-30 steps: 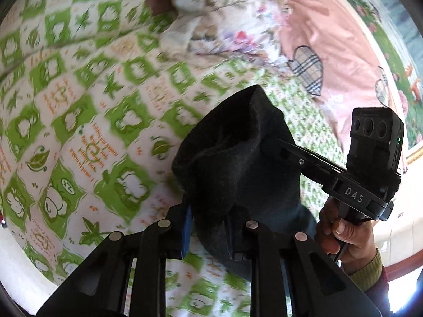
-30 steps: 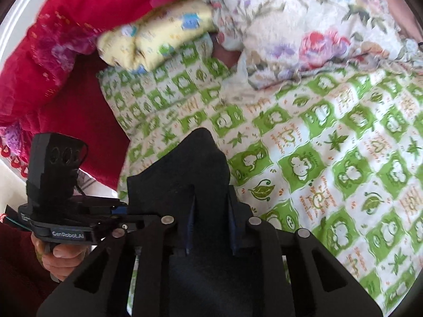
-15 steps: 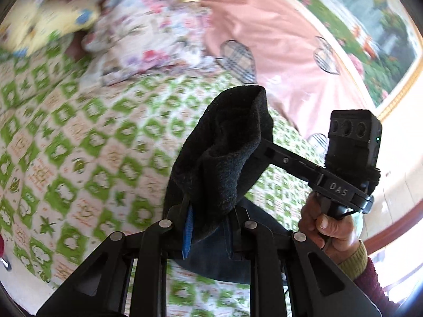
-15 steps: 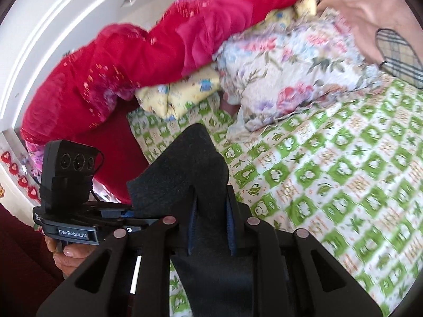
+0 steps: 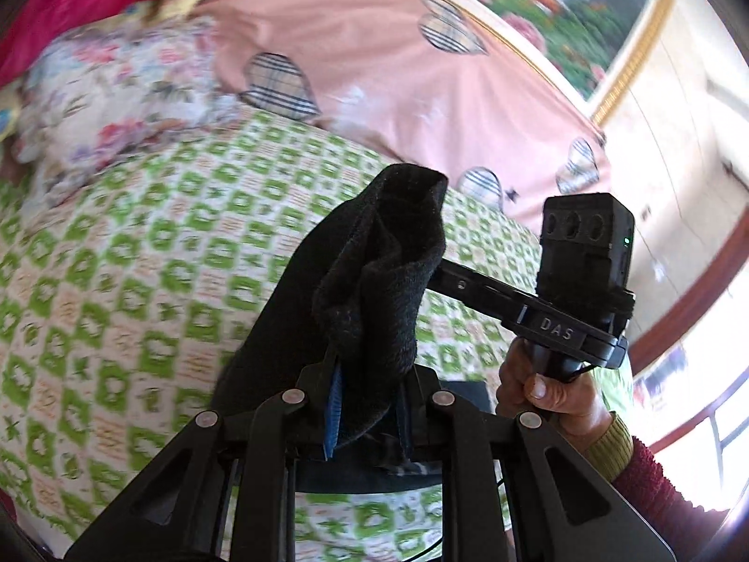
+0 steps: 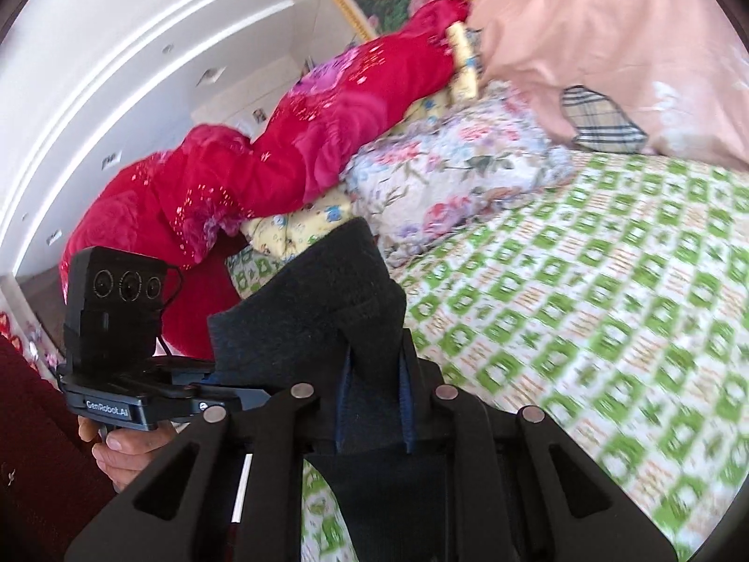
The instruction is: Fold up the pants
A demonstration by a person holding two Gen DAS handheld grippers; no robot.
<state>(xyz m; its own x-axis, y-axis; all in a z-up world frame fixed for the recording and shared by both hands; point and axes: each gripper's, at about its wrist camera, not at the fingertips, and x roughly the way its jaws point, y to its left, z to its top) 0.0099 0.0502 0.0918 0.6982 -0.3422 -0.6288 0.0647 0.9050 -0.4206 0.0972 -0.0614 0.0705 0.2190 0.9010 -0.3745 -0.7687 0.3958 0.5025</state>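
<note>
Green-checked bedspread (image 5: 140,281) and floral pillow (image 6: 458,178) behind both hand-held grippers (image 5: 367,403) (image 6: 374,398) pinching black pants (image 5: 374,281).

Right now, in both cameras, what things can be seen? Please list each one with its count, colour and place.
pants: one, black, lifted above the bed, pinched in both grippers
bed cover: one, green and white check, under the pants
floral pillow: one, white with flowers, at the far end of the cover
pink quilt: one, plaid hearts, behind the pillow
red quilt: one, on a yellow bundle
framed picture: one, gold frame, on the wall
left gripper: black, shut on pants
right gripper: black, shut on pants
hands: two, right hand, left hand, each holding a handle
</note>
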